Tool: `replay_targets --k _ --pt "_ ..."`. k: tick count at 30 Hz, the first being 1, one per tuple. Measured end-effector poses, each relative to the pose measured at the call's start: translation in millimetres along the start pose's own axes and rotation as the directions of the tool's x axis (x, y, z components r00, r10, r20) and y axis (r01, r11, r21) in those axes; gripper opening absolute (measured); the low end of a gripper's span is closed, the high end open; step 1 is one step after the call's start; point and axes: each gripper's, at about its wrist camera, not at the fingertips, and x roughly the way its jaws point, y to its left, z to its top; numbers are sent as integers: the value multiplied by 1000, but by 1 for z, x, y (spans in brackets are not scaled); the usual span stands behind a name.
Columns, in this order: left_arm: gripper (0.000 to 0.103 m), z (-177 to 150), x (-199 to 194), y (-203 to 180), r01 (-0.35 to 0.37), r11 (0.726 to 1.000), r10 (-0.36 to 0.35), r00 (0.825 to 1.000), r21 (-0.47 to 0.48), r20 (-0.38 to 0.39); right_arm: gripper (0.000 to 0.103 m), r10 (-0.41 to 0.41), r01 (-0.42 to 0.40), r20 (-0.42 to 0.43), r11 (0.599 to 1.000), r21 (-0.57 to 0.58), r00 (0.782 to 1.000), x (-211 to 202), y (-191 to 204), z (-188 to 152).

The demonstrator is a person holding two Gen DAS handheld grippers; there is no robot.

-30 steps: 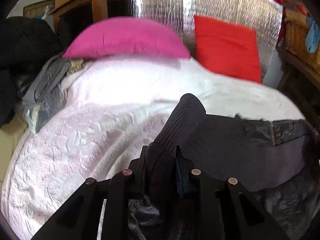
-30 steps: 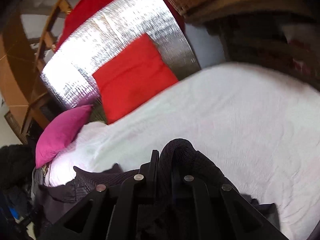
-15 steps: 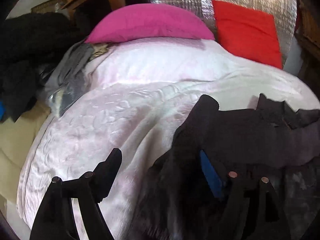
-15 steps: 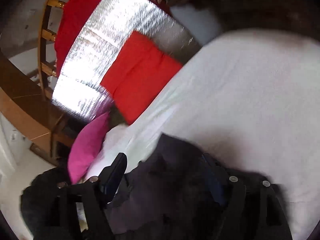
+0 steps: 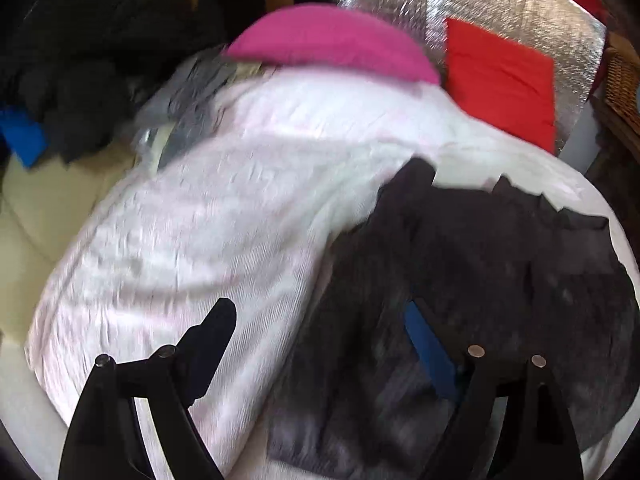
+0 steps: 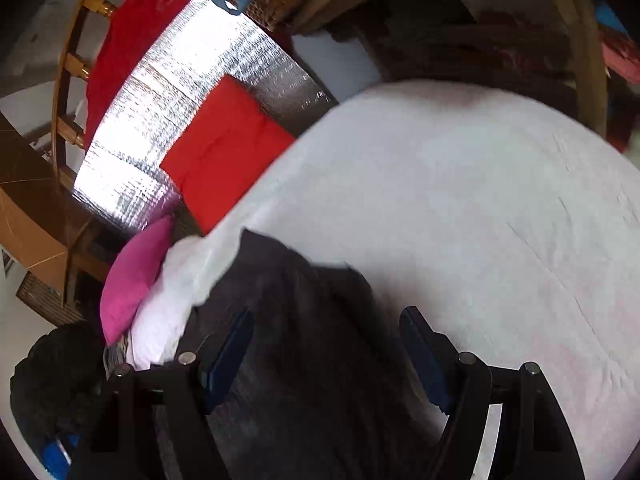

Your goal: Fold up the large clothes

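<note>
Both jaws have just opened wide, empty: the dark garment lies right of the left gripper and under the right gripper (nearer).

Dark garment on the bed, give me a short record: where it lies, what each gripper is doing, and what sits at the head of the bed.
garment: dark garment lying on the white bedspread
left gripper: open, jaws just widened, nothing gripped
right gripper: open over the garment, not pinching it
head of bed: pink pillow, red cushion
left edge: pile of dark clothes
</note>
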Motion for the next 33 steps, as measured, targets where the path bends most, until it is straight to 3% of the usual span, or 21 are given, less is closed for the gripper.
replay_targets --k 5,11,14,16,17,18,20,24,26,28,31,33 --pt "87 -26 -2 23 90 990 -96 994 -113 -53 78 -19 18 -31 999 -45 999 -14 -11 -15" --pt "86 -23 13 9 117 991 -120 992 -62 -47 78 -8 6 -52 999 -43 999 -14 -20 -19" --pt "51 -20 19 4 167 984 -169 985 -64 -43 76 -1 -4 -84 998 -62 996 -7 -19 -23" --pt "44 -20 19 1 155 986 -157 987 -54 -30 59 0 -8 -104 997 -81 995 0 -17 -26" --pt "36 -19 20 0 147 988 -148 989 -45 -23 41 -1 -10 -118 996 -91 993 3 -16 -28" --pt "34 -17 20 -1 141 989 -142 990 -39 -16 30 -11 -3 -131 995 -104 991 7 -14 -29" --pt "28 -13 21 -2 143 989 -143 990 -32 -2 22 -67 47 -116 985 -167 991 8 -5 -34" --pt "28 -8 26 -6 117 993 -117 993 -3 12 19 -77 69 -32 974 -215 997 -11 11 -36" --pt "30 -9 30 -7 109 994 -109 994 2 -3 19 -107 97 -33 969 -225 994 -9 10 -38" --pt "38 -10 30 -5 106 994 -105 994 2 -11 19 -153 125 -107 965 -231 982 6 3 -46" --pt "72 -11 26 3 80 997 -81 996 -20 -29 20 -138 113 -120 975 -188 983 -1 -1 -47" --pt "74 -15 20 13 129 990 -132 991 -64 -38 22 -104 87 -112 985 -148 988 -14 -3 -45"
